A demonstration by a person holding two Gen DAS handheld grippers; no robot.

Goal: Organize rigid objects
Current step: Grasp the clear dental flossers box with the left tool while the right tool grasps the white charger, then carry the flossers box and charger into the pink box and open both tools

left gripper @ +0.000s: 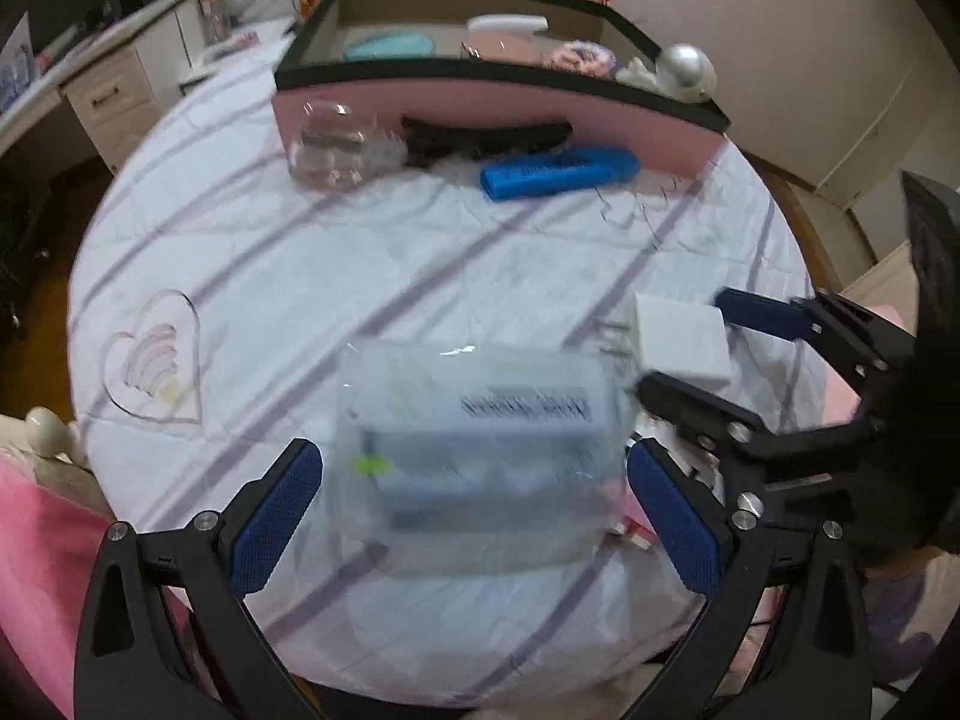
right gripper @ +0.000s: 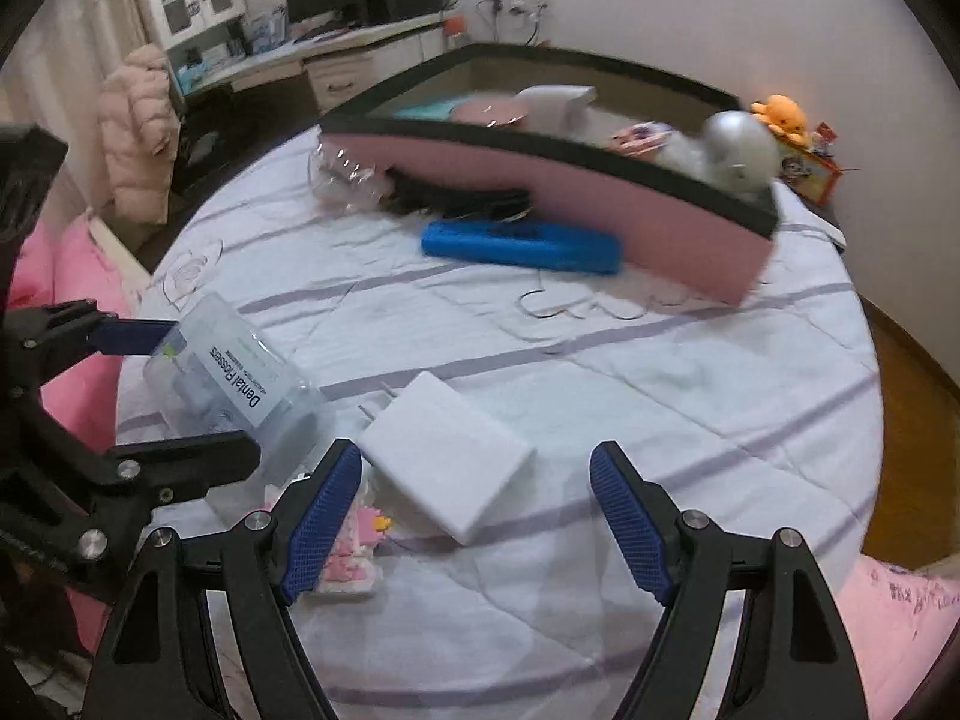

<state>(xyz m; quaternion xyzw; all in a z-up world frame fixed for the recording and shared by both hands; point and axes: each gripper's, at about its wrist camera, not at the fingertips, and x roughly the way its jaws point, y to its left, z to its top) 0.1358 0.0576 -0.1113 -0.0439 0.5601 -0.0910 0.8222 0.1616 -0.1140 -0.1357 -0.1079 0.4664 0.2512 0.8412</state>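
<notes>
A clear plastic dental floss box (left gripper: 480, 444) lies on the striped white sheet (left gripper: 360, 276), between the spread blue pads of my left gripper (left gripper: 474, 516). The pads flank the box with thin gaps showing. To its right a white charger block (right gripper: 444, 456) lies flat with its prongs to the left. My right gripper (right gripper: 477, 522) is open around the block, with a clear gap on the right side. In the right wrist view the left gripper (right gripper: 213, 390) straddles the floss box (right gripper: 234, 378). In the left wrist view the right gripper (left gripper: 684, 360) brackets the charger (left gripper: 684, 342).
A pink storage box with a black rim (left gripper: 492, 99) stands at the far side and holds several items. In front of it lie a blue case (left gripper: 558, 171), a black clip (left gripper: 480, 135) and a clear container (left gripper: 336, 150). A small pink toy (right gripper: 354, 558) lies by the right gripper's left finger. A clear heart (left gripper: 153, 360) lies at the left.
</notes>
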